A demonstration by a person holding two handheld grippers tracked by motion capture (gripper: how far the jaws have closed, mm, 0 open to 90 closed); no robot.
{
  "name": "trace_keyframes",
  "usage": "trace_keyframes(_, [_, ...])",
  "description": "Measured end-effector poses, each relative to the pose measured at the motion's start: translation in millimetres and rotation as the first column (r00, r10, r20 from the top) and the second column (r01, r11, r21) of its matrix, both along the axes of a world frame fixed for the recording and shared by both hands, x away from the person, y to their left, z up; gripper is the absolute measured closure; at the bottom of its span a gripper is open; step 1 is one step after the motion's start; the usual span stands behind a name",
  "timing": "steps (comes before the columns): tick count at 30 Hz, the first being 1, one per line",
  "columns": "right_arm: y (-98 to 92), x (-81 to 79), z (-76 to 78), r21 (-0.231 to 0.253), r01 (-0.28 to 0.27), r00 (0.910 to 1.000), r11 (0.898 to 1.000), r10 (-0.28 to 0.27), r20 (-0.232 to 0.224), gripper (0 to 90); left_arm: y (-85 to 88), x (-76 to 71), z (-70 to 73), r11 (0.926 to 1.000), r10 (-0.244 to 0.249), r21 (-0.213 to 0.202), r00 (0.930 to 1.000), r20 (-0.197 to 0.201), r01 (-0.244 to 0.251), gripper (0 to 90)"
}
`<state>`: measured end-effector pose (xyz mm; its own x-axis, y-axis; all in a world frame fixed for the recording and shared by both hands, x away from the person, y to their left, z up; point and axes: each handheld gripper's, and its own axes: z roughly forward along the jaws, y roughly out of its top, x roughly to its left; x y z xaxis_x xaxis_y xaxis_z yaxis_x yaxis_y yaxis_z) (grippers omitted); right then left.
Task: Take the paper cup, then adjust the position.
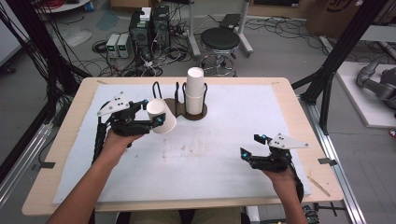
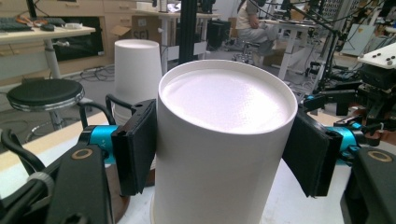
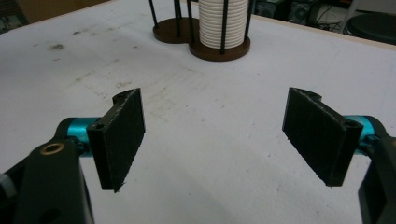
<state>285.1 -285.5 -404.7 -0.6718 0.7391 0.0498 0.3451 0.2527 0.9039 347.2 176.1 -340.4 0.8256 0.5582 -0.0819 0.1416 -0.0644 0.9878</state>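
Observation:
A white paper cup (image 1: pixel 162 116) hangs tilted above the white mat, just left of the cup rack, with my left gripper (image 1: pixel 152 112) shut on its sides. In the left gripper view the cup (image 2: pixel 224 102) turns its closed end up toward the camera, and both black pads (image 2: pixel 137 144) press on its wall. The dark wire rack (image 1: pixel 201 113) holds a tall stack of white cups (image 1: pixel 195 89) in its right bay. Its left bay (image 1: pixel 160 91) holds nothing. My right gripper (image 1: pixel 251 145) is open over the mat at the front right, with bare mat between its jaws (image 3: pixel 217 135).
The white mat (image 1: pixel 219 154) covers most of the wooden table (image 1: pixel 65 140). The rack base (image 3: pixel 219 51) and cup stack (image 3: pixel 223 21) stand far ahead of the right gripper. A black stool (image 1: pixel 219 39) and electronics boxes (image 1: pixel 149 28) are on the floor beyond the far edge.

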Motion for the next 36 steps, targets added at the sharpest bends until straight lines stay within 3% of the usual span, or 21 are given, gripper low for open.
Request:
trace_keyframes(8, [12.5,1.8,-1.3,-0.005,-0.083,0.9964,0.997,0.083,-0.014,21.4,3.9,-9.7,-9.2,0.9999,0.003,-0.013,0.9995,-0.031,-0.003,32.0])
trace_keyframes(22, [30.1,3.6,1.9,0.007,-0.144,0.9894,0.99,0.144,-0.013,20.4,-9.1,-16.5,-11.2,0.9973,-0.073,0.0,0.9967,-0.036,0.073,31.9])
trace_keyframes(27, [40.5,3.3,3.8,0.017,-0.191,0.9813,0.981,0.191,-0.022,20.4,-17.2,-16.8,-13.2,0.9961,-0.088,0.005,0.9949,-0.048,0.088,31.8])
trace_keyframes(34, [59.6,5.2,1.6,0.01,-0.283,0.9582,0.959,0.283,-0.043,20.4,-29.7,-22.9,-16.5,0.9908,-0.135,-0.002,0.9899,-0.043,0.135,31.8])
trace_keyframes(36, [62.6,5.6,1.2,0.011,-0.289,0.9562,0.957,0.289,-0.044,20.4,-31.3,-23.8,-16.8,0.9897,-0.143,0.003,0.9888,-0.042,0.143,31.8])
